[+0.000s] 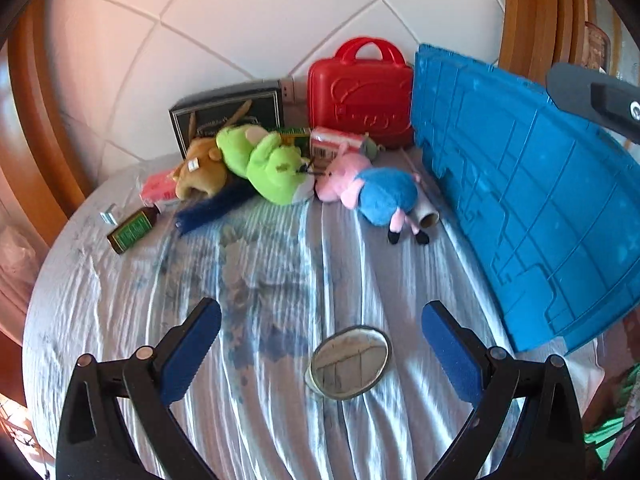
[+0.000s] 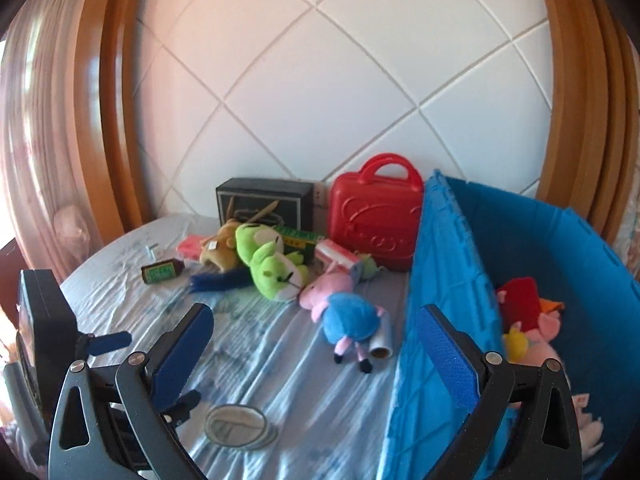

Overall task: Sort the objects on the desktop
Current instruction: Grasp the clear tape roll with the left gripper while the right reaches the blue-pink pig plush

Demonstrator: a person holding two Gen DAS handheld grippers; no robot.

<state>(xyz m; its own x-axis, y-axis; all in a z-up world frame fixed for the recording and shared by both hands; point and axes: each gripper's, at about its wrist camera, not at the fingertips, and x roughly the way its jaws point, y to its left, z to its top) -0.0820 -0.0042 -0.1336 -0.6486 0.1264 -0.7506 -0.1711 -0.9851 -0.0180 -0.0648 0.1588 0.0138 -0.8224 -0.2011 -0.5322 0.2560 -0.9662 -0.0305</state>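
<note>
My left gripper [image 1: 320,344] is open, low over the pale cloth, with a small round mirror [image 1: 350,362] lying between its fingers. My right gripper [image 2: 314,348] is also open and empty, over the near wall of the blue crate [image 2: 436,280]. A pink-and-blue pig plush [image 1: 372,192] [image 2: 344,312] lies beside the crate. Behind it are a green frog plush [image 1: 268,162] [image 2: 272,264] and a brown plush [image 1: 202,170]. The crate holds several plush toys [image 2: 524,320].
A red toy case [image 1: 360,96] and a black box [image 1: 228,114] stand against the white padded wall. A brown bottle [image 1: 132,230], pink packet [image 1: 158,188], cardboard tube [image 1: 428,216] and small boxes [image 1: 330,146] lie on the cloth. The left gripper's body [image 2: 44,332] sits at the left.
</note>
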